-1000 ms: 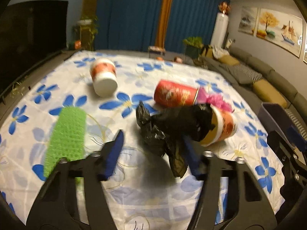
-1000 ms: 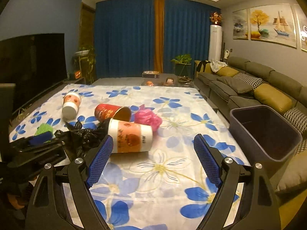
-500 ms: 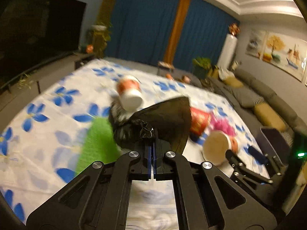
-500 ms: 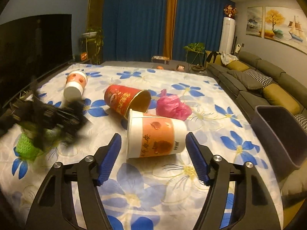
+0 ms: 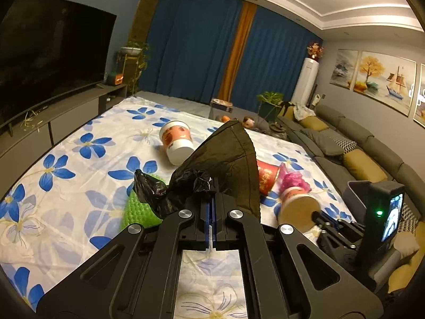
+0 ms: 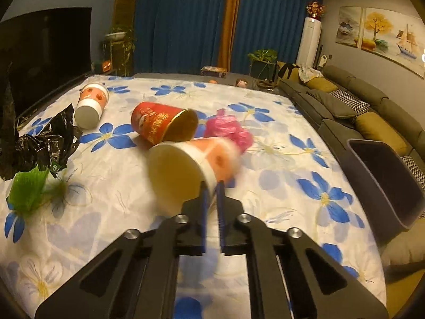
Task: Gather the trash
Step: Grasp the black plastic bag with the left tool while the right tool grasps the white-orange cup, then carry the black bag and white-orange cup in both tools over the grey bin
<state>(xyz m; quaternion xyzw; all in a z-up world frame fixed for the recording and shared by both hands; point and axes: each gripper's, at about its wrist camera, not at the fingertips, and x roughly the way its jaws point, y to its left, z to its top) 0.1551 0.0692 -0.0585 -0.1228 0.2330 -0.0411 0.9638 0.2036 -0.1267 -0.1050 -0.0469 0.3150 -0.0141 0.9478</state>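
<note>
We see the left gripper (image 5: pixel 211 199) closed tight on the black bag (image 5: pixel 225 164), lifted above the flowered cloth (image 5: pixel 79 175). The right gripper (image 6: pixel 211 194) pinches the rim of an orange paper cup (image 6: pixel 194 164), blurred and lying on its side. A red cup (image 6: pixel 159 125), a pink wad (image 6: pixel 231 131), another cup (image 6: pixel 90 103) and green netting (image 6: pixel 26 188) lie around; the grey bin (image 6: pixel 385 183) stands beside the cloth, on the right.

A home living room: grey sofa (image 6: pixel 353 98) along the right, television (image 5: pixel 50 61) left, blue curtains (image 6: pixel 180 21) far, paintings (image 5: pixel 382 85) on the wall.
</note>
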